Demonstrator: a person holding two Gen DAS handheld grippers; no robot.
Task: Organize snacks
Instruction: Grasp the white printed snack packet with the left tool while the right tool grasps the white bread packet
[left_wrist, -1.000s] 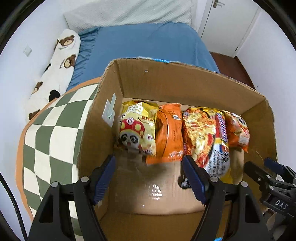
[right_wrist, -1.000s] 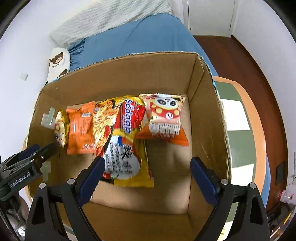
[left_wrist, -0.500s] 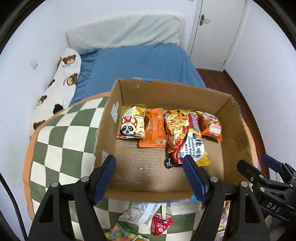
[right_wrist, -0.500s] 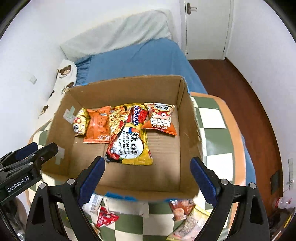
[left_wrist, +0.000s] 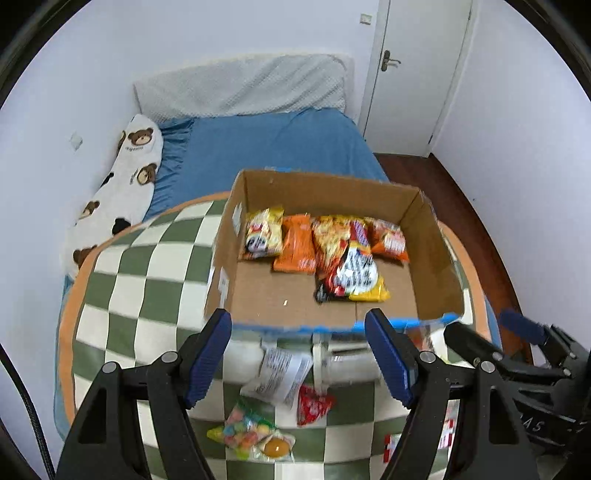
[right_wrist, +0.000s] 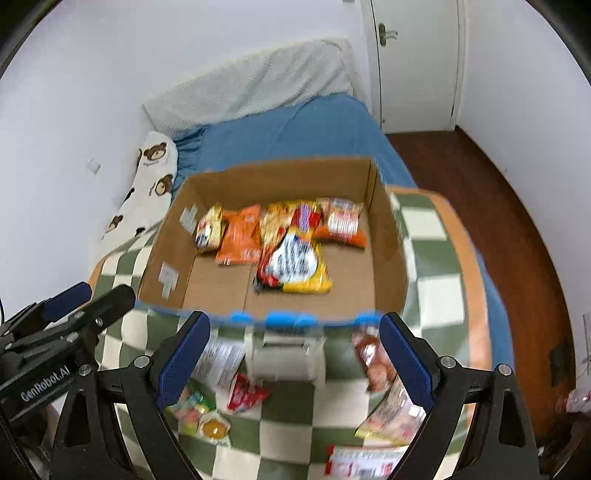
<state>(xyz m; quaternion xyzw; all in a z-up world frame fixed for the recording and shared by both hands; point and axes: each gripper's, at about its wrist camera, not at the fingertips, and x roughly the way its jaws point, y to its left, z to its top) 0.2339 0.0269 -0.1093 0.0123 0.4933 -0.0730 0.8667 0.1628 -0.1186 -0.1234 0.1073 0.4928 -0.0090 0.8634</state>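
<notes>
Both empty: left gripper half spread, right gripper wide. Best to pick the red packet at six o'clock, pinching one edge, then lay it in the cardboard box at twelve.

the left tongs, seen from the right wrist, carry the white lettering "genrobot.ai". print on the snack packets is too blurred to read.
</notes>
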